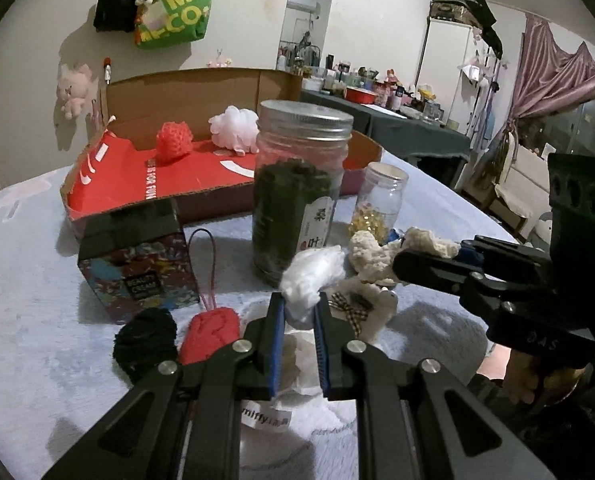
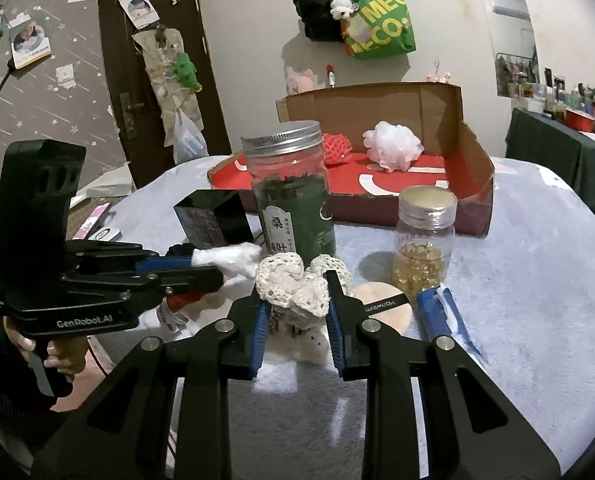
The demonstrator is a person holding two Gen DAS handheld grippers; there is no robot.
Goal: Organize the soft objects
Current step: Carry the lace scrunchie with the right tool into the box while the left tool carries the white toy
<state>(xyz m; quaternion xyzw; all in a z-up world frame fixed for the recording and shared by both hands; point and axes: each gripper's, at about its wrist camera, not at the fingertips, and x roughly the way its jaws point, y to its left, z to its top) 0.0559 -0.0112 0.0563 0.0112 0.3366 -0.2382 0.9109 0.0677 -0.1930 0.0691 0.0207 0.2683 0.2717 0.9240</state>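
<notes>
My left gripper (image 1: 300, 305) is shut on a white soft wad (image 1: 311, 272), held just above the table; it also shows in the right wrist view (image 2: 237, 261). My right gripper (image 2: 296, 286) is shut on a cream crocheted piece (image 2: 293, 282), which also shows in the left wrist view (image 1: 371, 254). An open cardboard box with a red floor (image 1: 185, 176) stands behind, holding a red mesh puff (image 1: 173, 141) and a white puff (image 1: 235, 125). A black yarn pom (image 1: 145, 340) and a red knitted piece (image 1: 211, 334) lie at the front left.
A tall jar of green leaves (image 1: 297, 188) and a small jar of yellow capsules (image 2: 425, 240) stand between the grippers and the box. A patterned gift box (image 1: 137, 264) is on the left. A round powder puff (image 2: 381, 306) and a blue-white item (image 2: 443, 312) lie on the right.
</notes>
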